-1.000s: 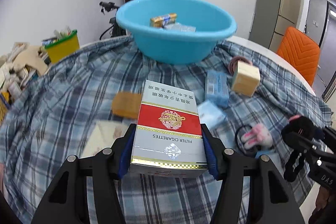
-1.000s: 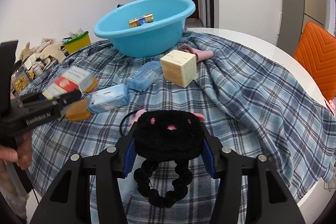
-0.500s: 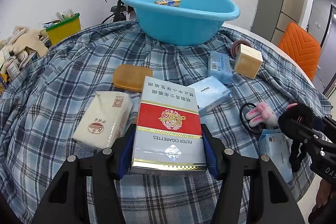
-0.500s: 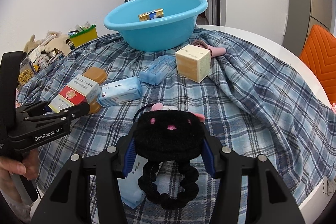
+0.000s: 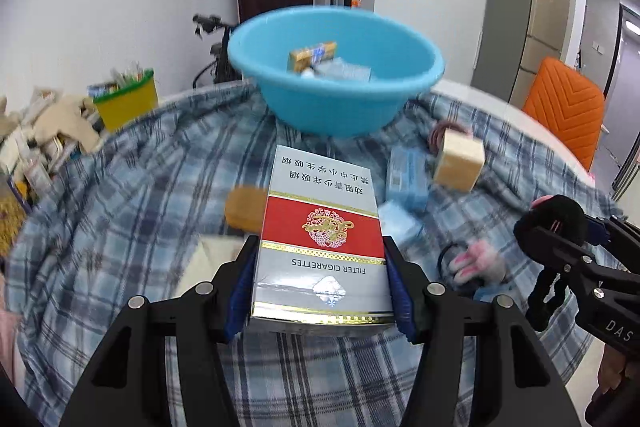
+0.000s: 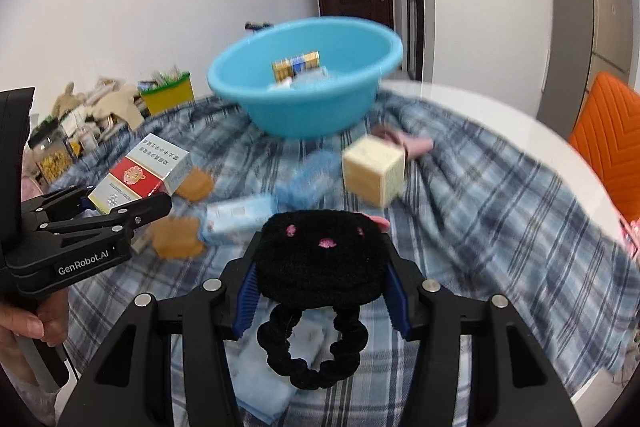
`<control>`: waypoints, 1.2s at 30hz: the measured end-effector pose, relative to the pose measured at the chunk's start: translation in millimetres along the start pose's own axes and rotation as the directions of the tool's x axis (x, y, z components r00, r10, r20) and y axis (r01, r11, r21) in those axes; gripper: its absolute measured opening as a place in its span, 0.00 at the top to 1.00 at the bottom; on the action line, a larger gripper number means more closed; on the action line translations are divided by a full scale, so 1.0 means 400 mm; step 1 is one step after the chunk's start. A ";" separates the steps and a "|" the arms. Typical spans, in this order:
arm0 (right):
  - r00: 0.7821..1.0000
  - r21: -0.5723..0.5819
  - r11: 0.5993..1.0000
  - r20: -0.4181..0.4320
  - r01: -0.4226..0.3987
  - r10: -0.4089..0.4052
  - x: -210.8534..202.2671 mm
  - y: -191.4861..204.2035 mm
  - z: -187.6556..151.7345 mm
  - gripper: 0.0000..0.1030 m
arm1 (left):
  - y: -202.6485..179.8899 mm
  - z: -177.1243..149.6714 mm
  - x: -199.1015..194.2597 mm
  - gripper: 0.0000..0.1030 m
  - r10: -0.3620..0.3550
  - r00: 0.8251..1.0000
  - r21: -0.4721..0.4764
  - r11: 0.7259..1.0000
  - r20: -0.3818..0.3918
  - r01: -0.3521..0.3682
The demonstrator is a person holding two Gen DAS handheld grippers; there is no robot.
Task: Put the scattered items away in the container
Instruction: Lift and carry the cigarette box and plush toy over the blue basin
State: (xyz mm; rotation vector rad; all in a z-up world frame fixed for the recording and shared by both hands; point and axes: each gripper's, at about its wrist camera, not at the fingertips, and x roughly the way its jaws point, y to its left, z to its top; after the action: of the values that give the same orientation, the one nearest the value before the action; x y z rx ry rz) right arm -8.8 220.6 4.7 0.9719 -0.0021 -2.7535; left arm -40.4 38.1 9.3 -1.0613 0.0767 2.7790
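Both grippers are carrying items toward the basin ahead.

Left gripper [image 5: 320, 279], jaws clamping the cigarette carton [image 5: 320, 235] lengthwise toward the far blue basin [image 5: 336, 107], is seemingly nearer; right gripper [image 6: 322, 287] is gripping the black plush scrunchie [image 6: 320, 267].

The red-and-silver cigarette carton [image 5: 322, 227] is clamped flat, off the plaid cloth. The fuzzy black scrunchie [image 6: 320, 259] is pinched too — loop dangling. The blue basin [image 5: 336, 99] sits beyond, upright — small packets inside.
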 end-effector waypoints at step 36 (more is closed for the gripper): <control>0.951 -0.037 0.999 0.308 0.017 -0.005 -0.205 0.037 0.209 0.50 | -0.037 0.227 -0.276 0.41 -0.066 0.955 0.064 0.997 0.289 0.050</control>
State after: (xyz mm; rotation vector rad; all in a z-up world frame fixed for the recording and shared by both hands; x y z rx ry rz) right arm 4.5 217.1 122.2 0.5248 0.0069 -2.8731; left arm -16.6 47.4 150.6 -0.6207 0.0834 2.8268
